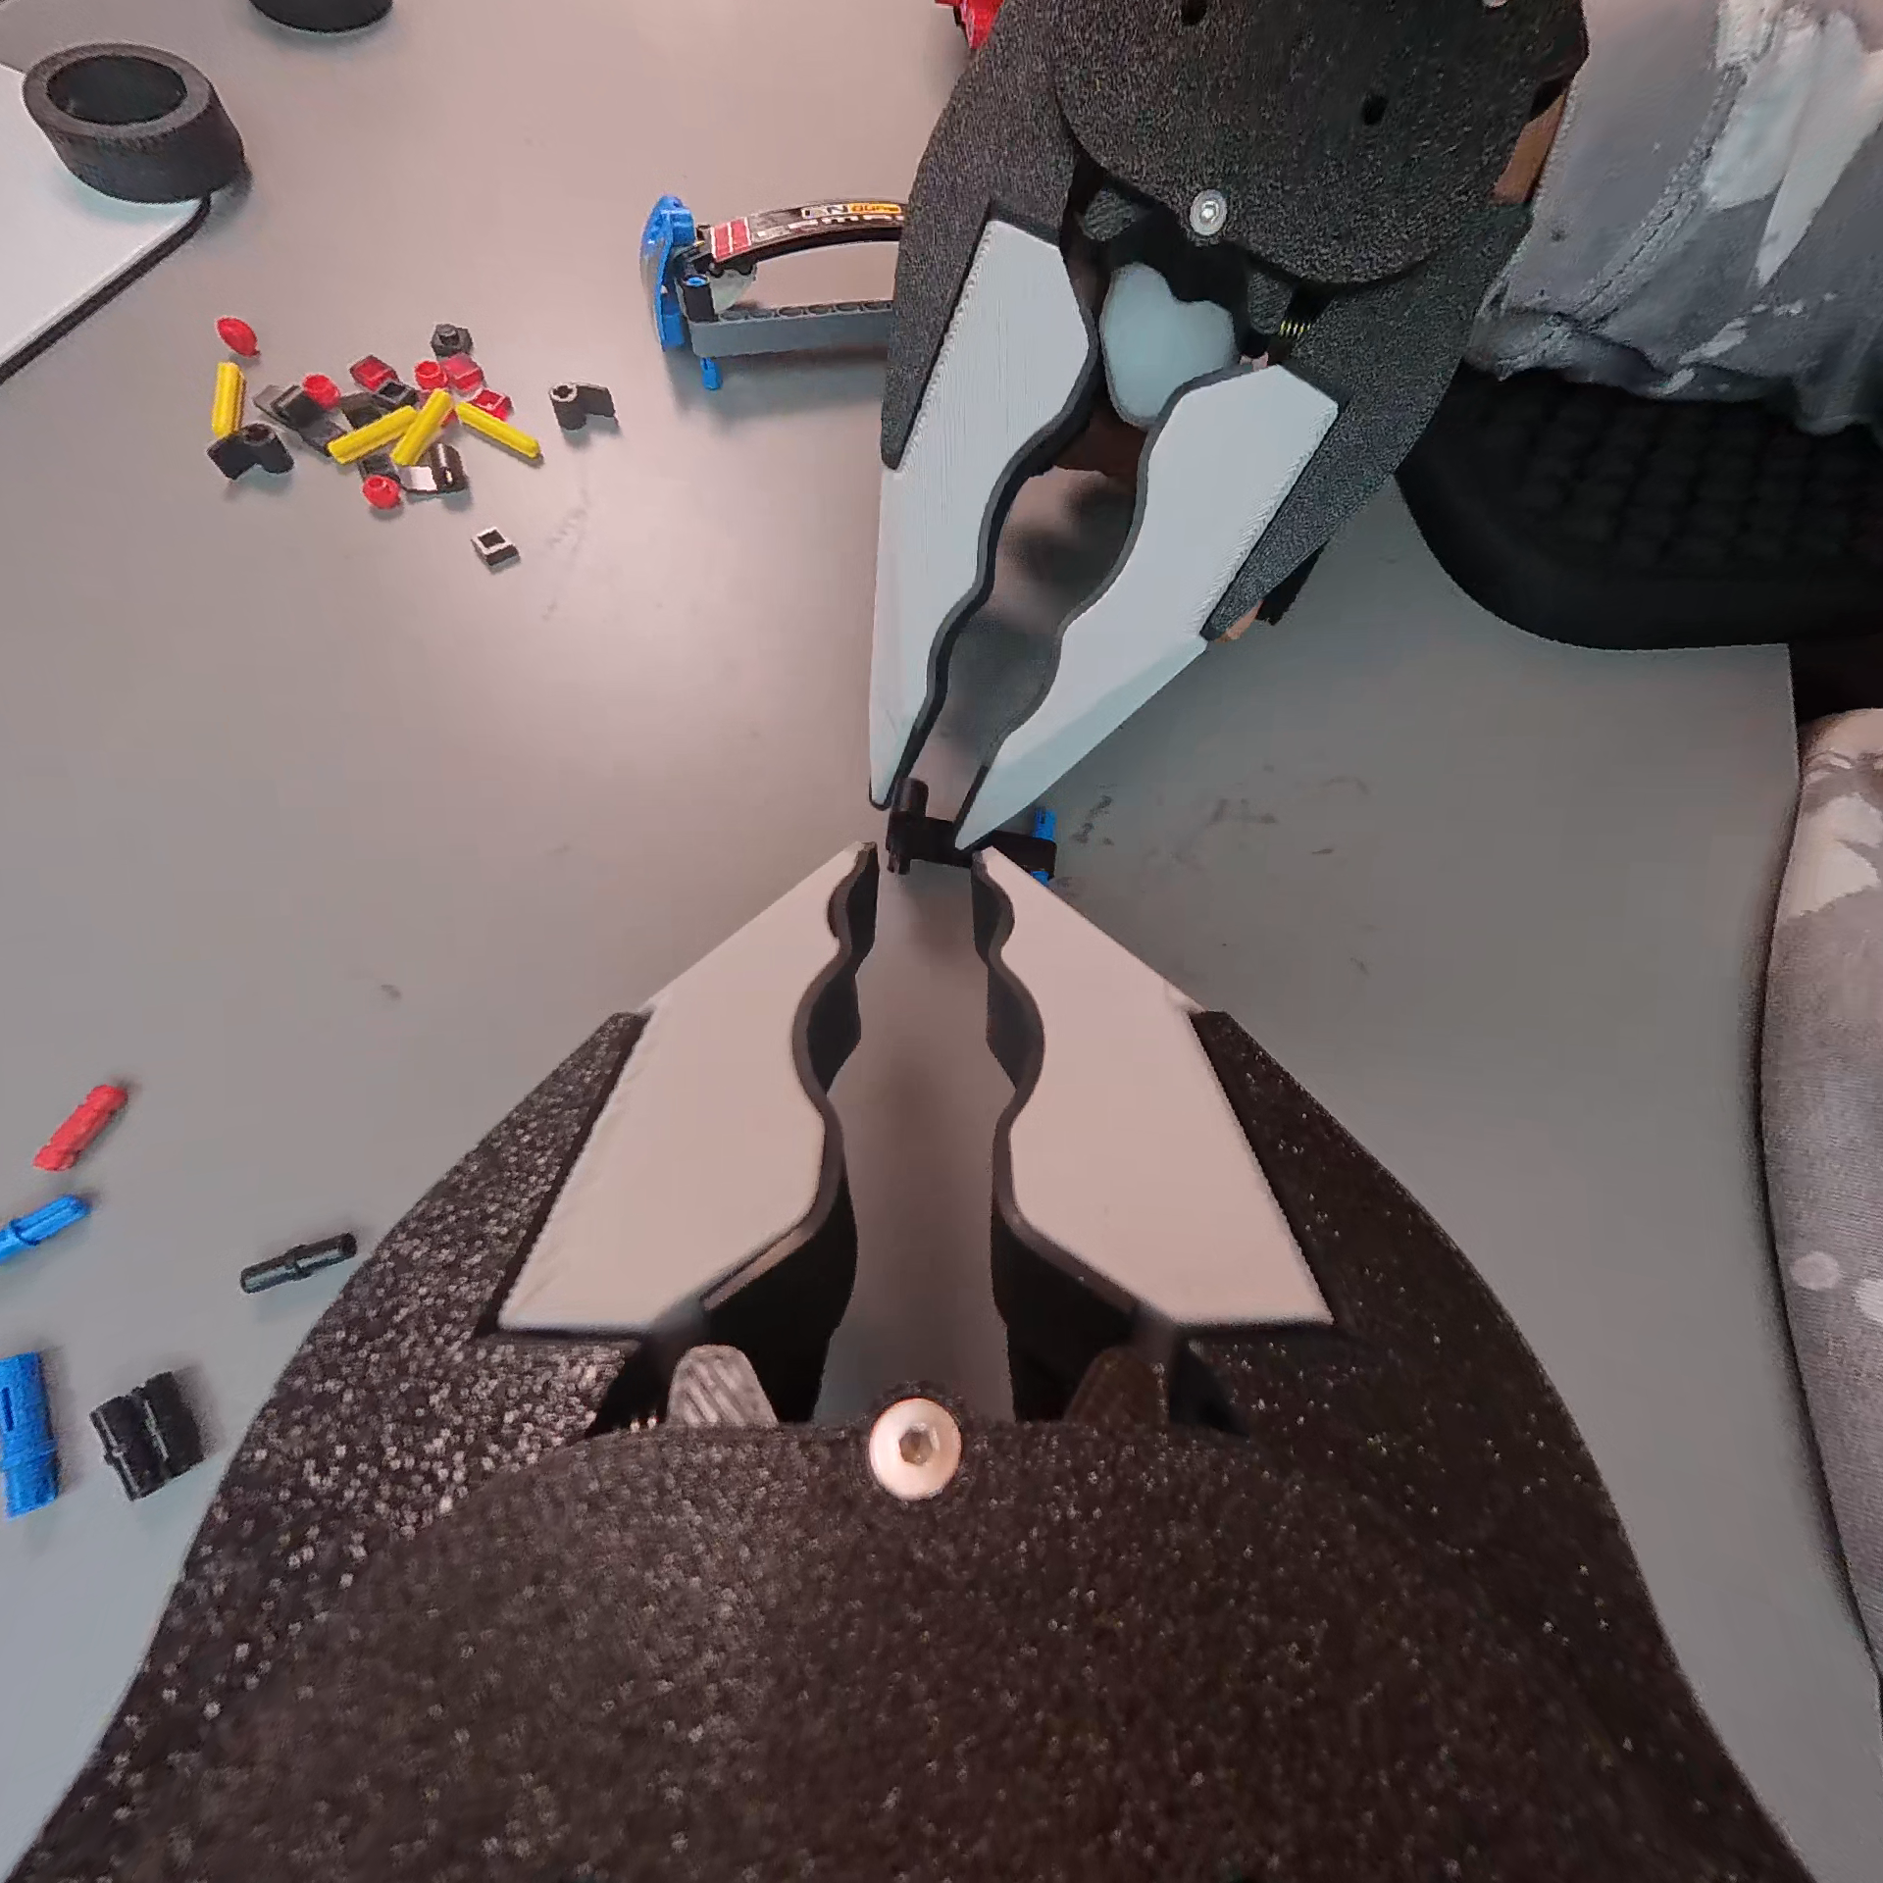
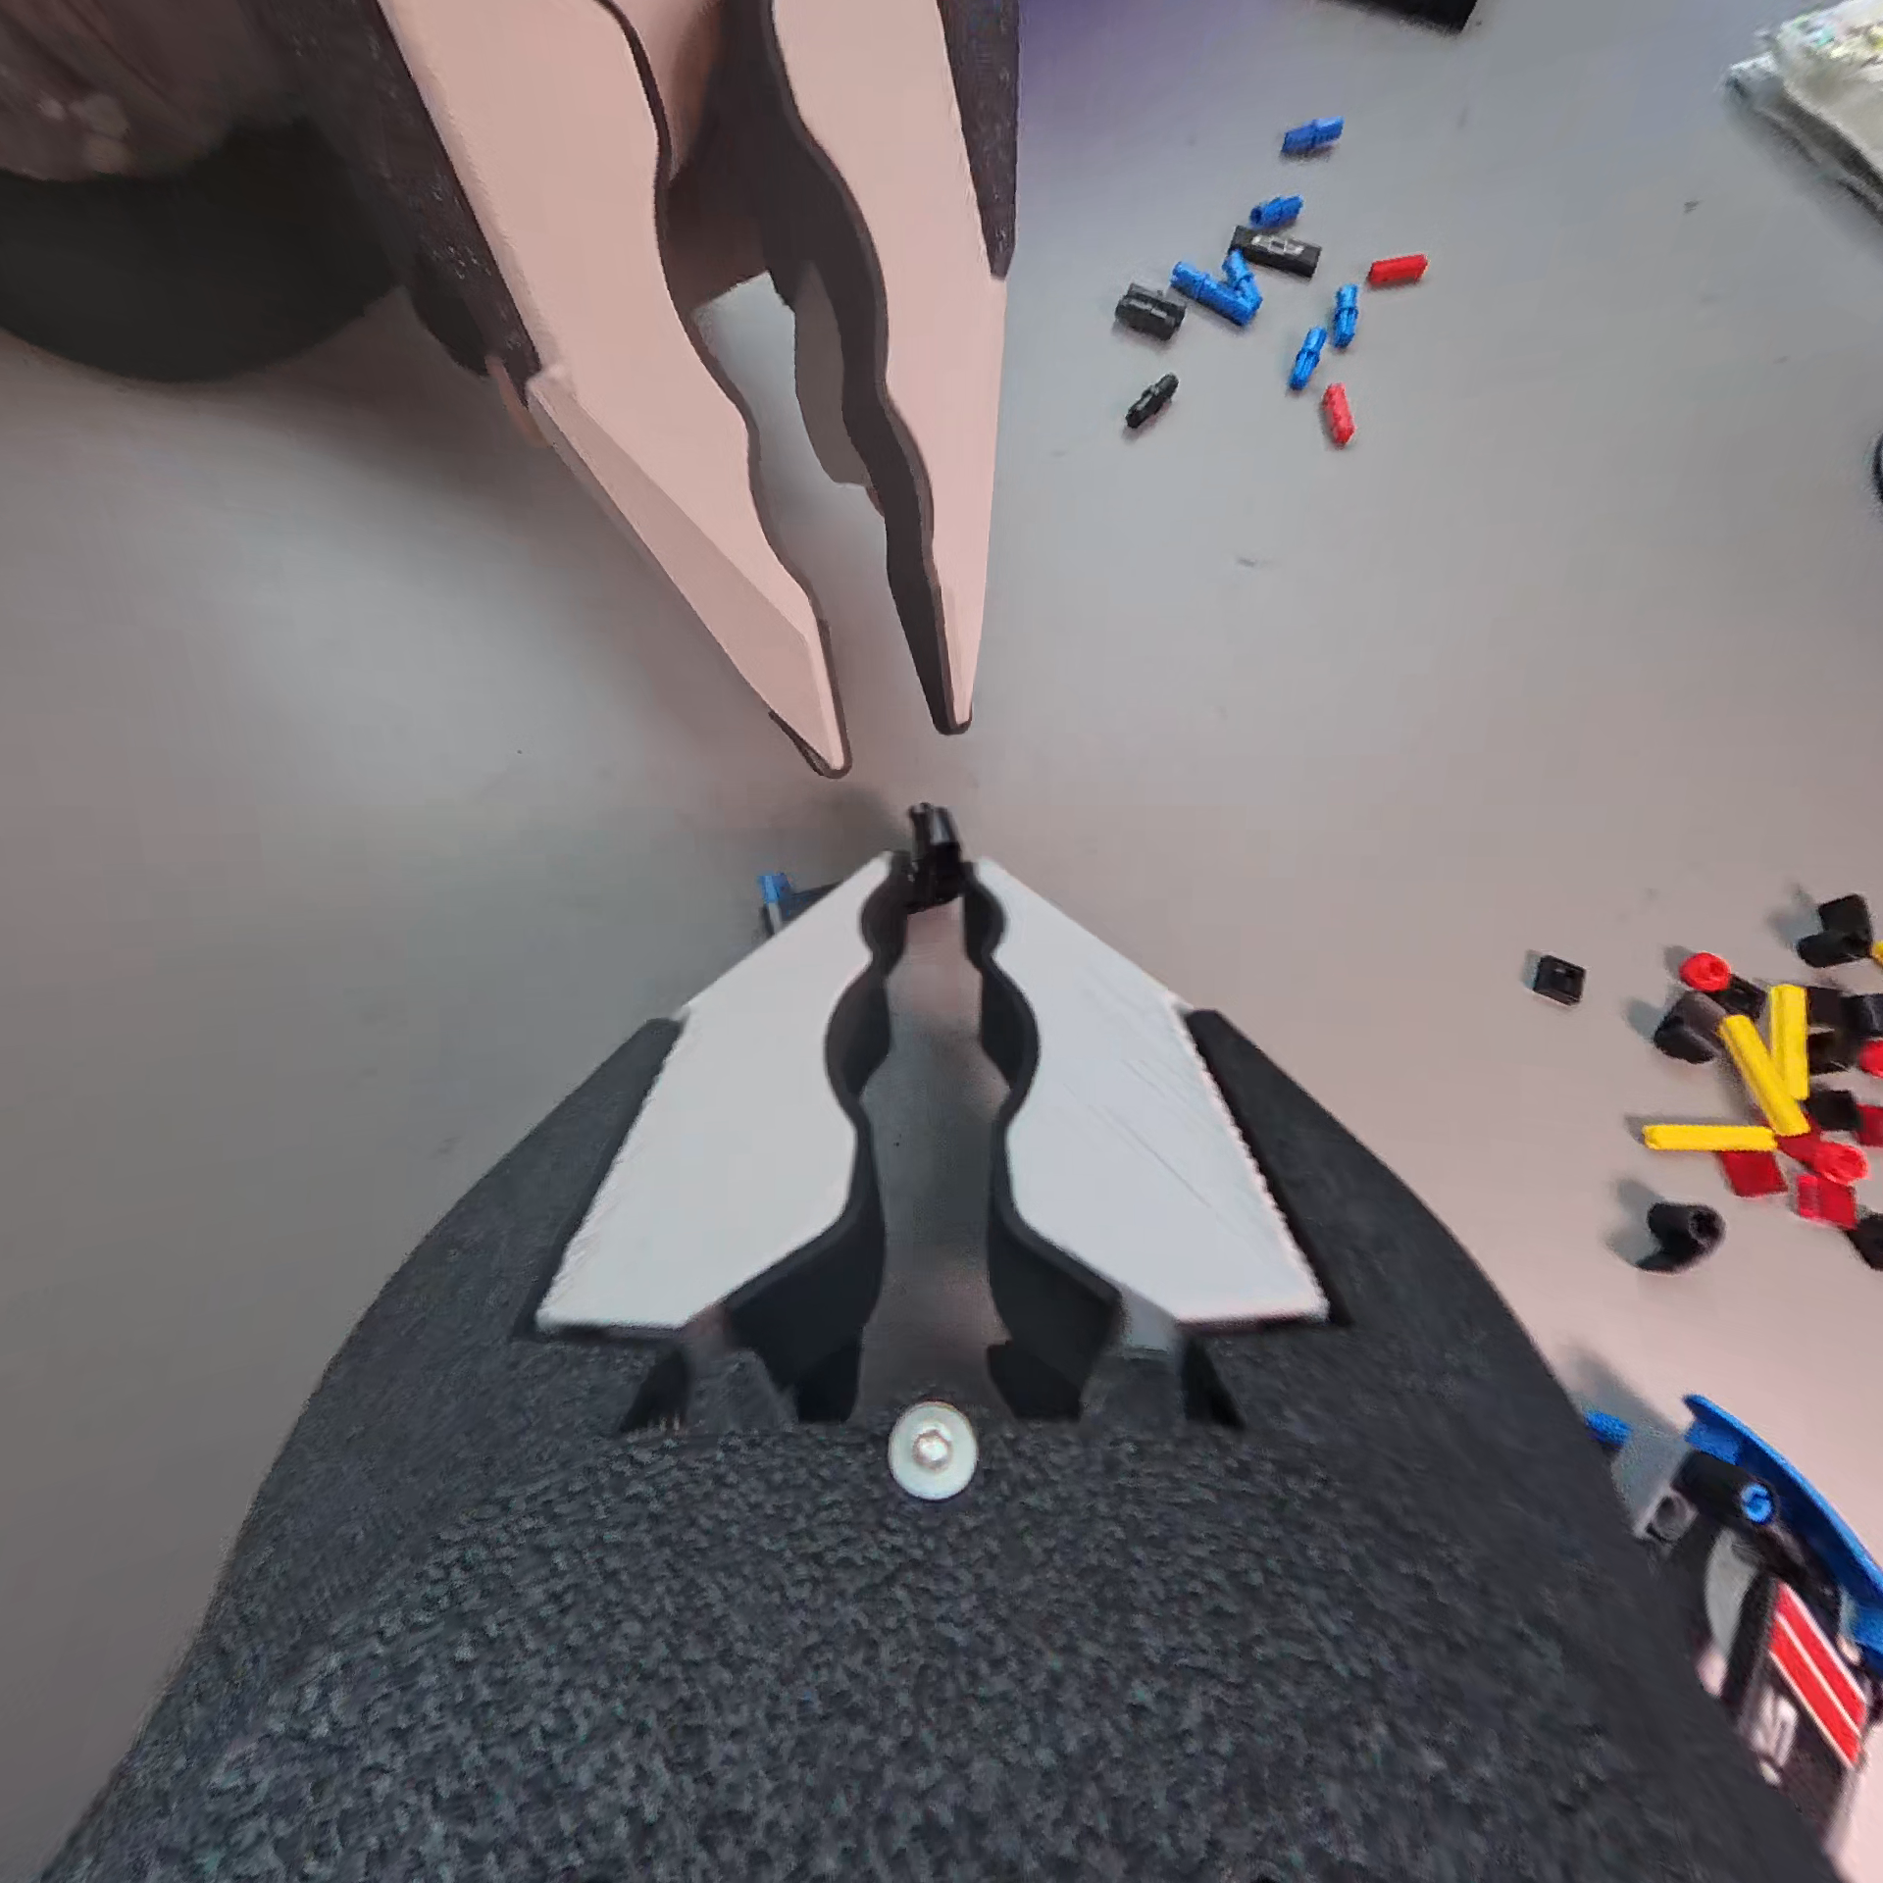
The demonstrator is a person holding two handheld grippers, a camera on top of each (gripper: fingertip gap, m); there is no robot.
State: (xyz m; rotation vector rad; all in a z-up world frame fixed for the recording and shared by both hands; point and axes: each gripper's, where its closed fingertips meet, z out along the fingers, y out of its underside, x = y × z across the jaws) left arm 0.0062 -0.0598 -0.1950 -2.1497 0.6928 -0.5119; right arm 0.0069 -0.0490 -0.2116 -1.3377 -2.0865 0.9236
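Note:
In the right wrist view my right gripper (image 2: 932, 868) is shut on a small black connector piece (image 2: 929, 851), which sticks out past the tips just above the grey table (image 2: 306, 815). In the left wrist view the right gripper (image 1: 927, 823) comes down from the top with the black piece (image 1: 910, 830) at its tips. A blue pin end (image 1: 1040, 818) shows just beside its fingertip; I cannot tell if it is joined to the piece. My left gripper (image 1: 924, 856) faces it tip to tip, open by a narrow gap and empty, also seen in the right wrist view (image 2: 892, 746).
A pile of yellow, red and black pieces (image 1: 377, 418) lies far left. A blue and grey part-built model (image 1: 734, 296) lies behind it. Loose blue, red and black pins (image 1: 61, 1223) lie near left. A black ring (image 1: 132, 122), a large black tyre (image 1: 1651, 509) and a sleeve (image 1: 1732, 204) are around. Only a small space, under 4 cm, lies between the two pairs of fingers.

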